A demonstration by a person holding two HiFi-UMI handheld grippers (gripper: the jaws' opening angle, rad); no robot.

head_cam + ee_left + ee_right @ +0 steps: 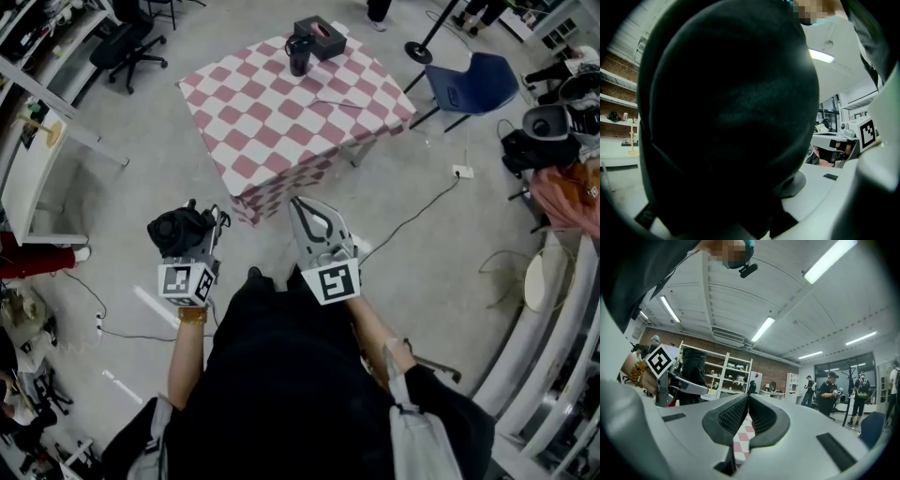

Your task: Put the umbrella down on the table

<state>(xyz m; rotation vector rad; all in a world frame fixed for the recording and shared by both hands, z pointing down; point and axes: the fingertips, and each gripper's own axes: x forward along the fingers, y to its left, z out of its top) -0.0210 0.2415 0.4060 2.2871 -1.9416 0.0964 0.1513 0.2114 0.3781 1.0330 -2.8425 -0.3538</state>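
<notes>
A folded black umbrella [178, 229] sits in my left gripper [190, 240], which is shut on it, held over the floor short of the table. In the left gripper view the umbrella [726, 117] fills almost the whole picture and hides the jaws. The table [281, 122] has a red and white chequered cloth and stands ahead of both grippers. My right gripper [303, 208] is shut with nothing in it, pointing at the table's near corner. In the right gripper view its pads [736, 414] meet at the tips [749, 399], and the umbrella [693, 373] shows at the left.
A black cup [299, 54] and a dark box [320, 37] stand at the table's far edge. A blue chair [473, 82] is to the table's right, an office chair [127, 45] to its left. Cables [412, 216] run over the floor. People [829, 392] stand further off.
</notes>
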